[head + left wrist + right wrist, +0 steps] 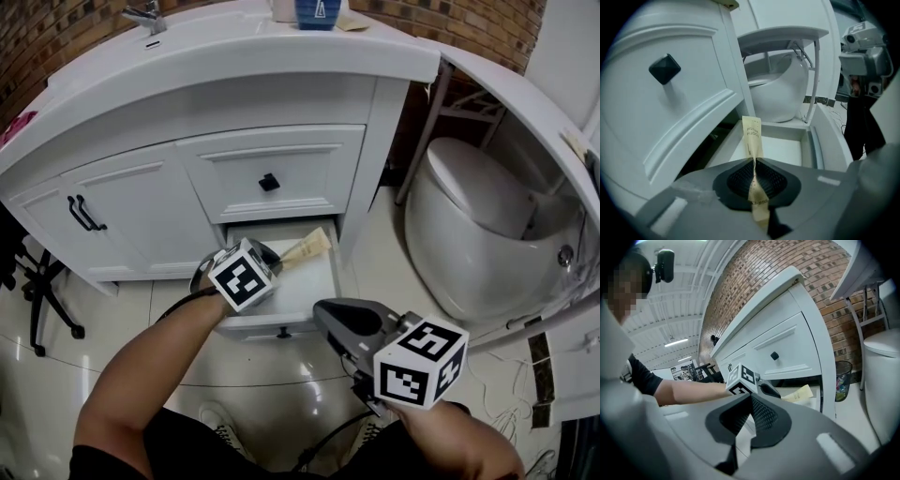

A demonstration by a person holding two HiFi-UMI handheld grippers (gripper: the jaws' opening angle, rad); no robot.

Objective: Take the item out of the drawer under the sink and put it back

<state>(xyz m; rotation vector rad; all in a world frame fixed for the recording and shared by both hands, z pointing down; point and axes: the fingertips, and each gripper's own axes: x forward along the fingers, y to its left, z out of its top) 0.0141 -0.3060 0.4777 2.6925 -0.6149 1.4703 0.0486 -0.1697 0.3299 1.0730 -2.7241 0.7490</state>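
**Head view.** My left claw [272, 255] reaches over the open drawer [314, 286] at the foot of the white sink cabinet [141, 202]. It grips one end of a tan toothbrush packet [309, 247], whose free end points toward the drawer's rear right corner. My right claw [328, 319] hovers in front of the drawer, apart from it. A toilet [478, 234] stands to the right.

**Left gripper view.** The jaws are pinched on the toothbrush packet, which runs between the pads and sticks out over the drawer's white floor. Whether it touches that floor I cannot tell. A black knob [664, 69] sits on the closed drawer front above, at left.

**Right gripper view.** The jaws meet at their tips with nothing between them. Beyond them my left claw holds the packet over the drawer, and a waste bin [841, 376] stands beside the cabinet
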